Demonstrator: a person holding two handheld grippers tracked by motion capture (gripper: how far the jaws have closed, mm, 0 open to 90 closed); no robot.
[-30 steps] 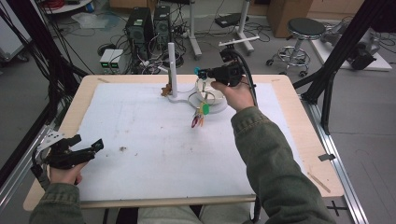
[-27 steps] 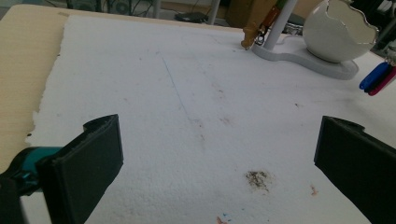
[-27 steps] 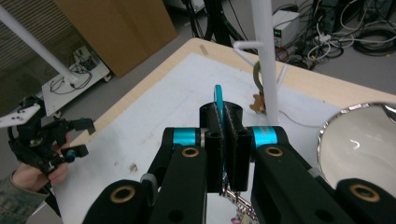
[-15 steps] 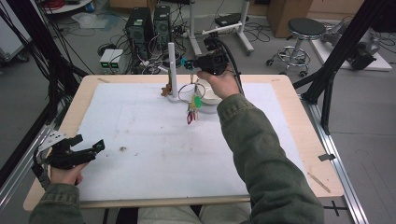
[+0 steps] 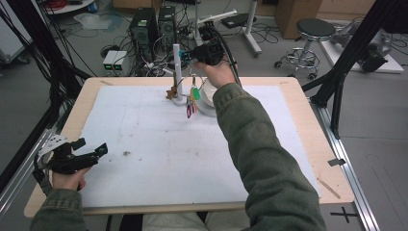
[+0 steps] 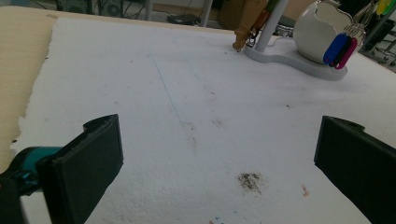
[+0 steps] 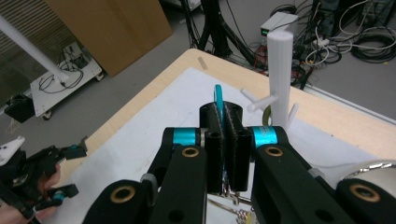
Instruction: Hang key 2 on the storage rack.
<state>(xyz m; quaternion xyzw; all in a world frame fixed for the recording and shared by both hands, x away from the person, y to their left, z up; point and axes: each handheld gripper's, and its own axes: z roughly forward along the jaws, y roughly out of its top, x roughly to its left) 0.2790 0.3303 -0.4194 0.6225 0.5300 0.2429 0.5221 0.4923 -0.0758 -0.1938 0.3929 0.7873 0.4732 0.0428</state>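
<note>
from above, your right gripper (image 5: 185, 54) has moved from over the white bowl (image 5: 208, 98) to the top of the white peg stand (image 5: 177, 67) — the bunch of keys (image 5: 192, 98) hanging under it came along, so the hanging step looks close. your left gripper (image 5: 91, 153) rests low on the counter (image 5: 298, 144).

the left gripper view shows its fingers (image 6: 86, 165) wide, nothing between.

the right gripper view shows what the top one can't — fingers (image 7: 238, 149) pinched on a blue tag (image 7: 217, 100), just beside the pegs (image 7: 261, 103).

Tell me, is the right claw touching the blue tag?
Touching. The right gripper view shows the right claw shut on the blue tag: the two black jaws press flat against its sides, and its top sticks out above them.
</note>
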